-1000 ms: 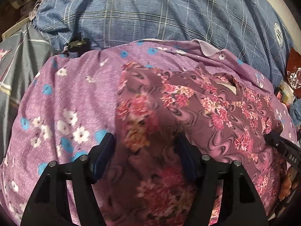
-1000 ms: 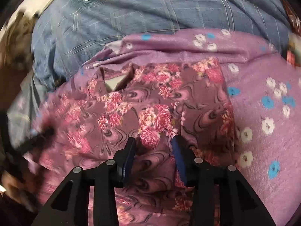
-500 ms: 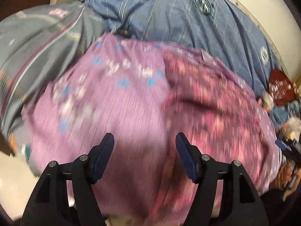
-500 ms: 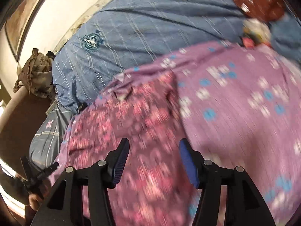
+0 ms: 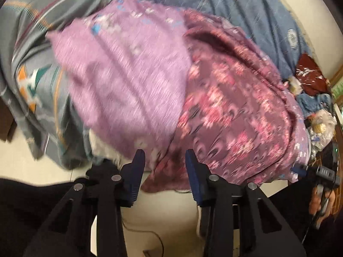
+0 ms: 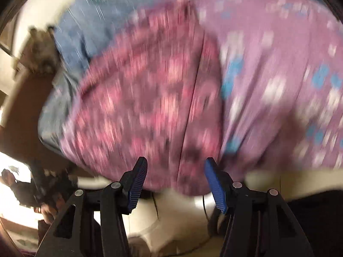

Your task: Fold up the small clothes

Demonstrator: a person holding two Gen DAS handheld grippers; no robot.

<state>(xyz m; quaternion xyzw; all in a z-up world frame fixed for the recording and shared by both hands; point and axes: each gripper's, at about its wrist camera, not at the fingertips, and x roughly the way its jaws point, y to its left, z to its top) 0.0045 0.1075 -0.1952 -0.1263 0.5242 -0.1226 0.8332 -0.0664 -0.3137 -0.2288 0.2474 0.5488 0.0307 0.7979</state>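
Blue quilt (image 5: 246, 10) and grey blanket (image 5: 32, 53) are crowding the bed w/ a lilac floral sheet (image 5: 128, 68). Maroon floral garment (image 5: 231, 111) is lying just ahead of left gripper (image 5: 165, 160), closing, nothing pinched; right gripper (image 6: 175, 169) is gaping, empty.

Both grippers now sit back at the near edge of the bed, where a second ago they hovered over the middle of the dark floral garment (image 5: 231, 107). The left gripper (image 5: 165, 160) has its jaws closing, narrower than before, with the garment's hanging hem between them but no pad pressing on it. The right gripper (image 6: 175, 171) stands wider than a second ago, at the same hem. Pale floor now shows under both, and the lilac sheet (image 5: 128, 75) fills more of the left view.
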